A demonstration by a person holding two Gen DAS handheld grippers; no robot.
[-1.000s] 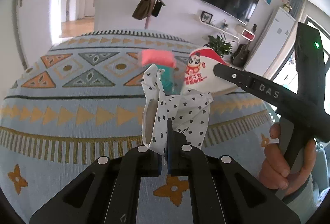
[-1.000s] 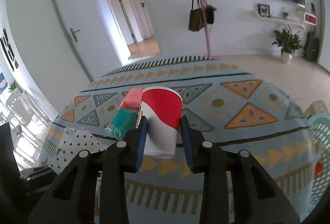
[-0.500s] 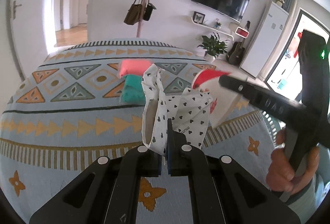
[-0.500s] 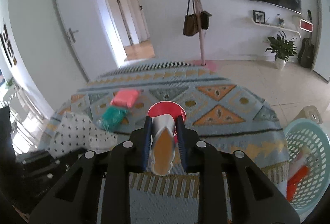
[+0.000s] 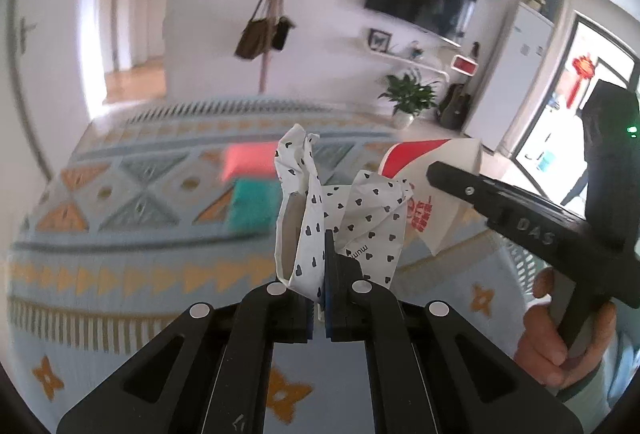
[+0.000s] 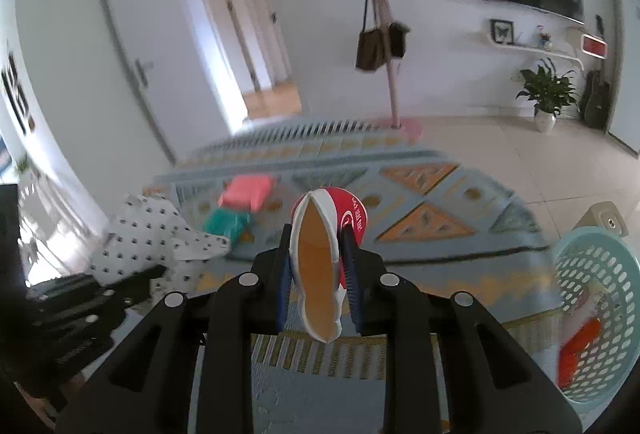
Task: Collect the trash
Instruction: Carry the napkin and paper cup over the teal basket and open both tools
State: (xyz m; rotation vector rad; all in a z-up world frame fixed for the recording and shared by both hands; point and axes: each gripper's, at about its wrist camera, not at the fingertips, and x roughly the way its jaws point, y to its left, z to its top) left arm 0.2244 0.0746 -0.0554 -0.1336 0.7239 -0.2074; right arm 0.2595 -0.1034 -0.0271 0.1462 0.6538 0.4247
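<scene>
My left gripper [image 5: 325, 274] is shut on a crumpled white paper bag with black hearts [image 5: 344, 218], held above the rug. It also shows at the left of the right wrist view [image 6: 152, 238]. My right gripper [image 6: 318, 262] is shut on a squashed red and white paper cup [image 6: 320, 246], its open mouth facing the camera. The cup [image 5: 436, 190] and right gripper show at the right of the left wrist view. A teal basket [image 6: 596, 314] with trash inside stands at the lower right. A pink packet [image 6: 248, 190] and a green packet [image 6: 226, 222] lie on the rug.
A patterned blue rug [image 6: 420, 210] covers the floor. A coat stand with bags [image 6: 380, 42] stands behind it. A potted plant [image 6: 546, 98] and a guitar stand by the far wall. An open doorway [image 6: 256, 46] lies at the back.
Both grippers have lifted with their loads. The right gripper has swung toward the basket and squashed the cup flatter, tipping its mouth toward the camera.
</scene>
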